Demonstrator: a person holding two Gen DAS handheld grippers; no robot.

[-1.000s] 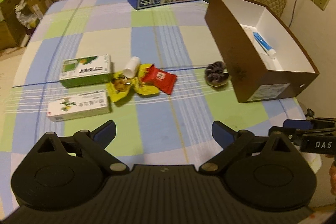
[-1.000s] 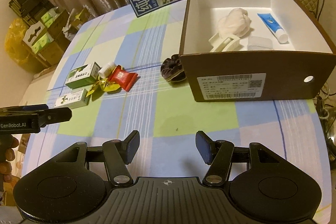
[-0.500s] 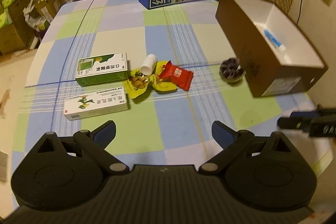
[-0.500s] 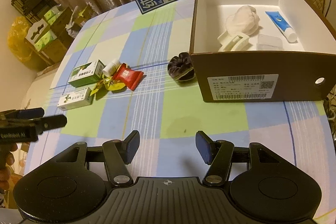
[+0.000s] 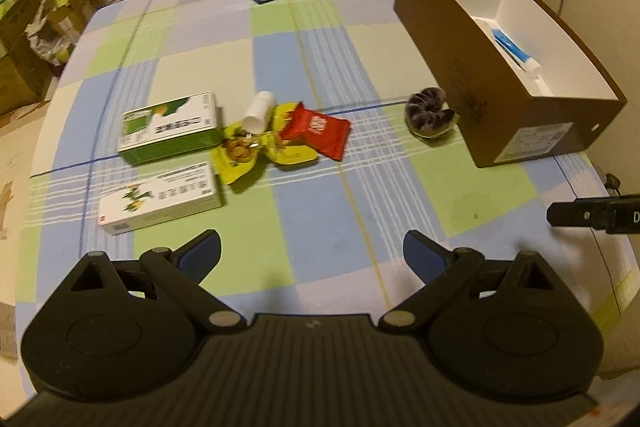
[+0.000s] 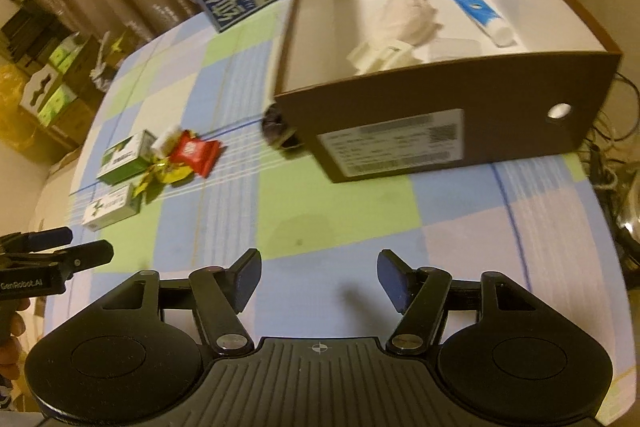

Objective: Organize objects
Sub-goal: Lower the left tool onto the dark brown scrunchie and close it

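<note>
Both grippers, left gripper (image 5: 312, 253) and right gripper (image 6: 319, 279), hang wide and empty above the table's near edge; your likely next pick, the scrunchie (image 5: 430, 117), lies at one o'clock, touching the brown box (image 5: 480, 107).

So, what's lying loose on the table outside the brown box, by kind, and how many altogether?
Medicine cartons: 2 (green, white)
Snack packets: 3 (red, two yellow)
Small white bottle: 1
Dark scrunchie: 1
Total: 7
</note>
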